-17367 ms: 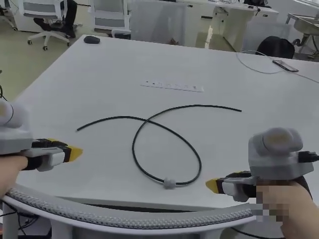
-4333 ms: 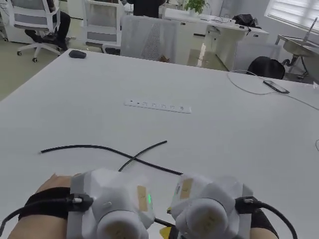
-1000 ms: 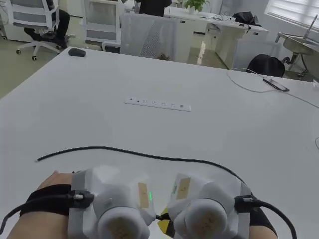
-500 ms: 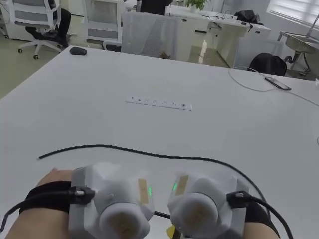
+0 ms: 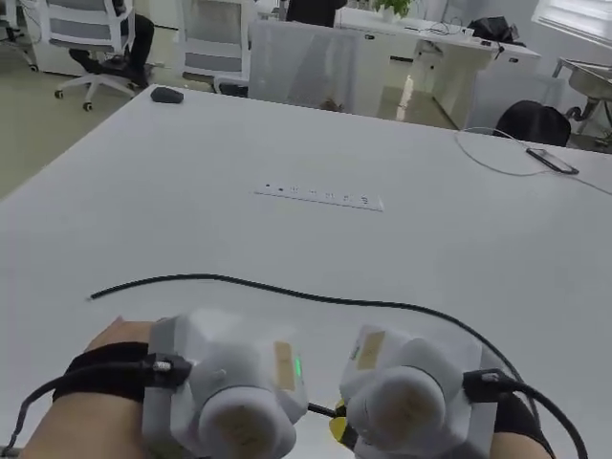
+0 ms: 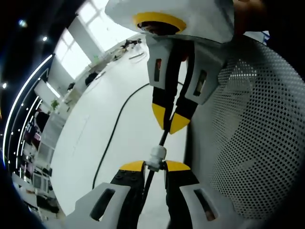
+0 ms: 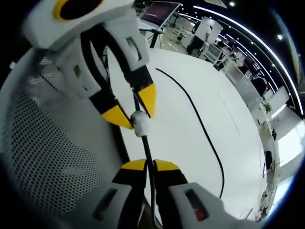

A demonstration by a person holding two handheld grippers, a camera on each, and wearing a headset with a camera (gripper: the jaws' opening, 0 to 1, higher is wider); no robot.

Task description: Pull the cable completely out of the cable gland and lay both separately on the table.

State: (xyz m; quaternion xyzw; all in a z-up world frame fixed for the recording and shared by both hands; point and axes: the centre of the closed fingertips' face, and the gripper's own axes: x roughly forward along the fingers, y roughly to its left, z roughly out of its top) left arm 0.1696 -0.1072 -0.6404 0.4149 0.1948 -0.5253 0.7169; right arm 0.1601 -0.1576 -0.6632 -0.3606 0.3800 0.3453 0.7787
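Gripping the white plastic cable gland (image 6: 156,157), left gripper (image 6: 155,166) — right gripper (image 7: 150,165) clamps the thin black cable (image 5: 206,277) just beside it.

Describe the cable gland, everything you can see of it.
The cable gland is a small, whitish, plastic-looking piece with a rounded body. It is pinched at the yellow tips of the left gripper. The thin black cable runs through it, so the two are not yet separated. The right gripper is shut on the cable just beyond the gland.
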